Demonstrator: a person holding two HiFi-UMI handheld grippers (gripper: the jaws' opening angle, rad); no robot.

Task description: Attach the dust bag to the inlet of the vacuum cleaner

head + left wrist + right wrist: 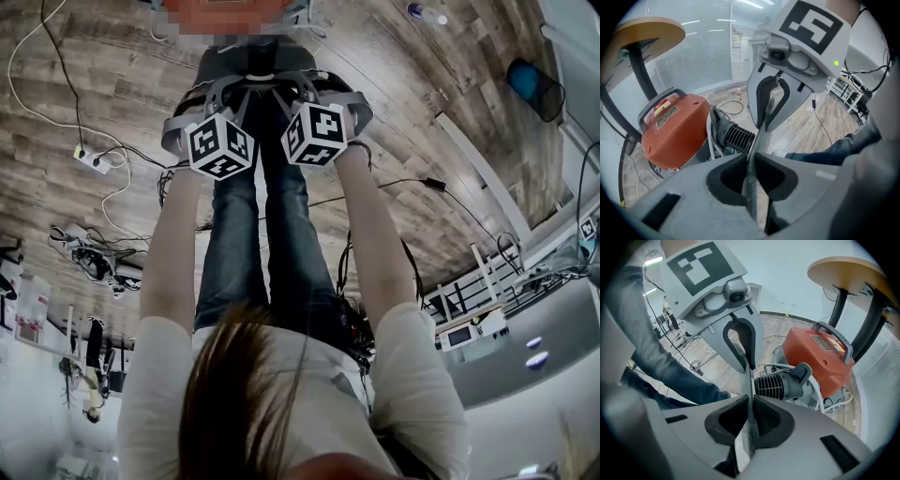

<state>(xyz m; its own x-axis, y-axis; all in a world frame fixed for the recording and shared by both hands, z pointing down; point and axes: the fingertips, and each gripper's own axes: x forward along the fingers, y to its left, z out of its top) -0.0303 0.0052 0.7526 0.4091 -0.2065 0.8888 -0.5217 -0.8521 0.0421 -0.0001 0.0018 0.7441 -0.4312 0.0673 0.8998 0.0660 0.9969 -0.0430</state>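
Observation:
A thin grey dust bag (761, 133) runs edge-on between both grippers. My left gripper (753, 157) is shut on one edge of it. Across from it, the right gripper (768, 123) clamps the far edge. In the right gripper view the bag (750, 380) passes between the shut jaws of my right gripper (751, 401), with the left gripper (749, 365) pinching it opposite. The orange vacuum cleaner (675, 129) (820, 357) stands on the floor just beyond the bag, its black ribbed part (736, 136) (780, 385) facing the grippers. In the head view, both marker cubes (221, 143) (317, 134) sit side by side above the person's legs.
A round wooden table on black legs (647, 30) (848, 268) stands over the vacuum cleaner. A white hose or cable (818, 394) coils beside the vacuum cleaner. Cables and a power strip (94, 161) lie on the wood floor. The person's legs in jeans (262, 234) are right below the grippers.

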